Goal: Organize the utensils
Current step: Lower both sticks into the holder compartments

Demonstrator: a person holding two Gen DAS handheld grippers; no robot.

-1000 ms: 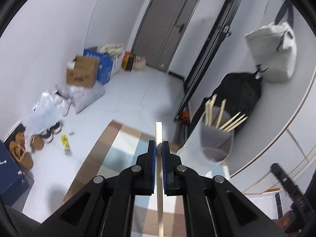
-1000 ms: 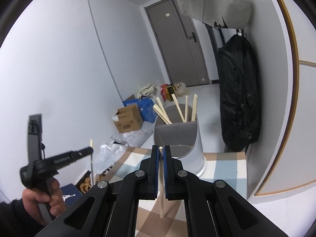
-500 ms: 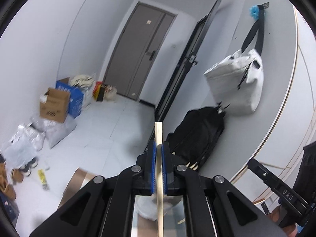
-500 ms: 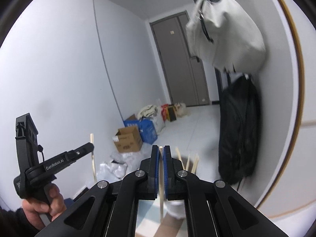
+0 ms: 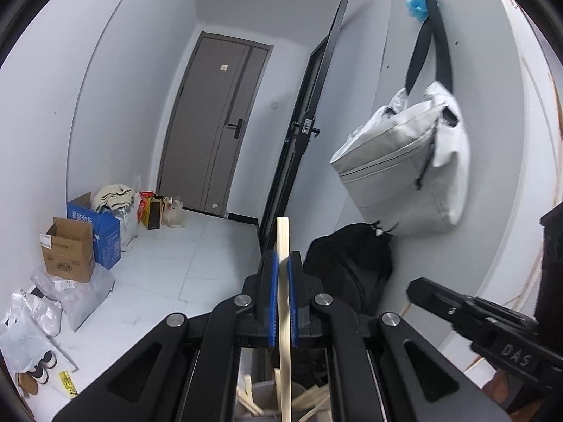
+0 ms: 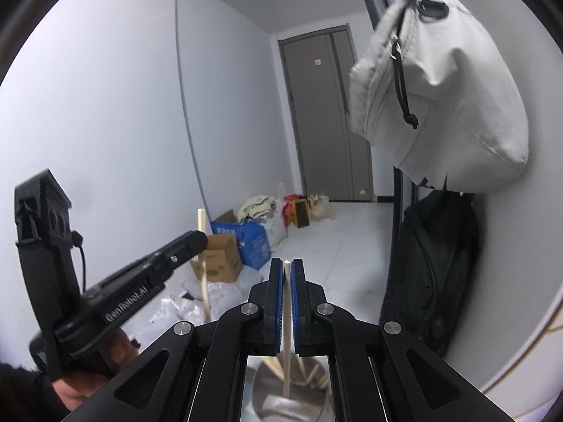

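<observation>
Holding one wooden chopstick [image 5: 283,299] upright in the left hand-held gripper [image 5: 283,302] and another [image 6: 286,320] in the right hand-held gripper [image 6: 286,302], each pinching its stick, apparently for dropping tip-first into the grey holder [image 6: 292,408] below, already stocked.

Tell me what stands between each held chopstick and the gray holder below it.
Nothing visible. The left gripper clamps a chopstick hanging over the gray holder; the right gripper clamps another chopstick over it too.

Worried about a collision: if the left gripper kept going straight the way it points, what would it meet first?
Likely the black backpack or door edge; depth is unclear. The left gripper holds a chopstick.
</observation>
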